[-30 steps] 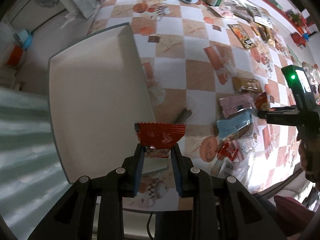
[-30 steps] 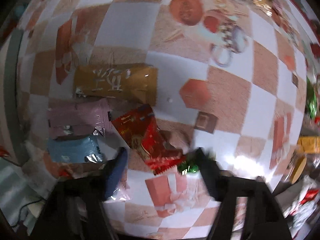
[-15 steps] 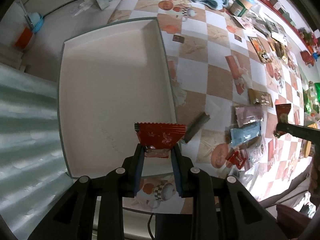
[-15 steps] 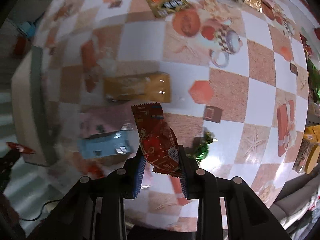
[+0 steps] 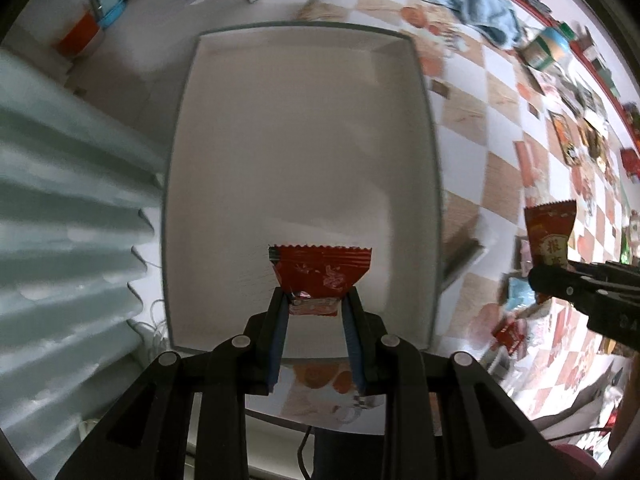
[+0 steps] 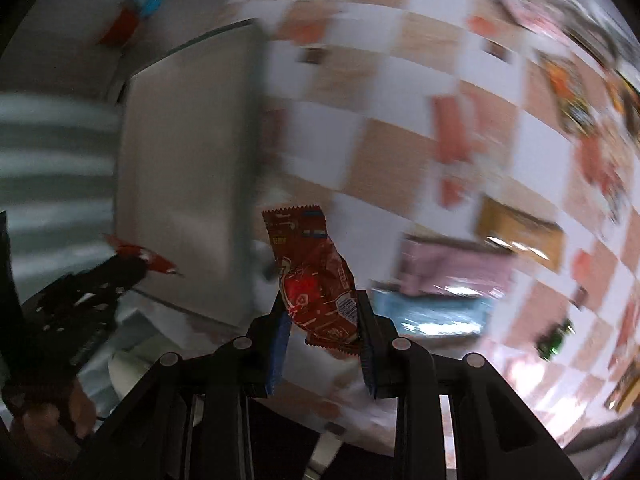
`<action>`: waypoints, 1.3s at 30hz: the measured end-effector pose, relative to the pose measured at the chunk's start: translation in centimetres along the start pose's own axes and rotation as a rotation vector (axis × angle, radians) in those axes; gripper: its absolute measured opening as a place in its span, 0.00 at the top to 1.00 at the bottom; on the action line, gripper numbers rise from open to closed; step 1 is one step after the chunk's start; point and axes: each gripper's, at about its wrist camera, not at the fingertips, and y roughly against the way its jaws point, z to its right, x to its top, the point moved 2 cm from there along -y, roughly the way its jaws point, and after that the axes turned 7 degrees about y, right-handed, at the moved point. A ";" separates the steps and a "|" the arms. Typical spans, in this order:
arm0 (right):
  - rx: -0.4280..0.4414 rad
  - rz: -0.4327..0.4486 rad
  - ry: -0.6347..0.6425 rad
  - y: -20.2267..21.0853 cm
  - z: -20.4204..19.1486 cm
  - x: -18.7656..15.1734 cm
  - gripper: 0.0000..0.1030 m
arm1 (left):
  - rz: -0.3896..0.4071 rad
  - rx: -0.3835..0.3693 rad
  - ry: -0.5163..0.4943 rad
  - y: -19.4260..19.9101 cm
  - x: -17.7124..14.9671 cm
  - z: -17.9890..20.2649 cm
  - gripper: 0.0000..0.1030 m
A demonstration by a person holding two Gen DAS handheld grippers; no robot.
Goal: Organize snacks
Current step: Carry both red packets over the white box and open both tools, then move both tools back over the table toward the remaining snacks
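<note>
My left gripper [image 5: 316, 300] is shut on a small red snack packet [image 5: 320, 270] and holds it above the near end of an empty white tray [image 5: 304, 120]. My right gripper [image 6: 322, 312] is shut on a longer red snack packet [image 6: 312, 276] and holds it in the air just right of the tray [image 6: 180, 160]. The right gripper with its red packet [image 5: 550, 232] also shows at the right in the left wrist view. The left gripper [image 6: 132, 260] shows at the left in the right wrist view.
Several snack packets lie on the checkered tablecloth [image 5: 500, 152]: a pink one [image 6: 452, 272], a blue one [image 6: 436, 308], a gold one [image 6: 520, 232]. A blue towel [image 5: 472, 0] and a jar [image 5: 544, 48] are at the far end. A corrugated panel [image 5: 60, 208] is left of the tray.
My left gripper moved left over the tray with its packet. My right gripper closed on the long red packet, lifted it off the table and swung left toward the tray.
</note>
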 end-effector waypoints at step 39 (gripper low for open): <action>0.013 -0.052 0.023 -1.5 -4.2 0.1 0.00 | -0.064 0.044 -0.208 -2.6 -3.7 0.3 0.21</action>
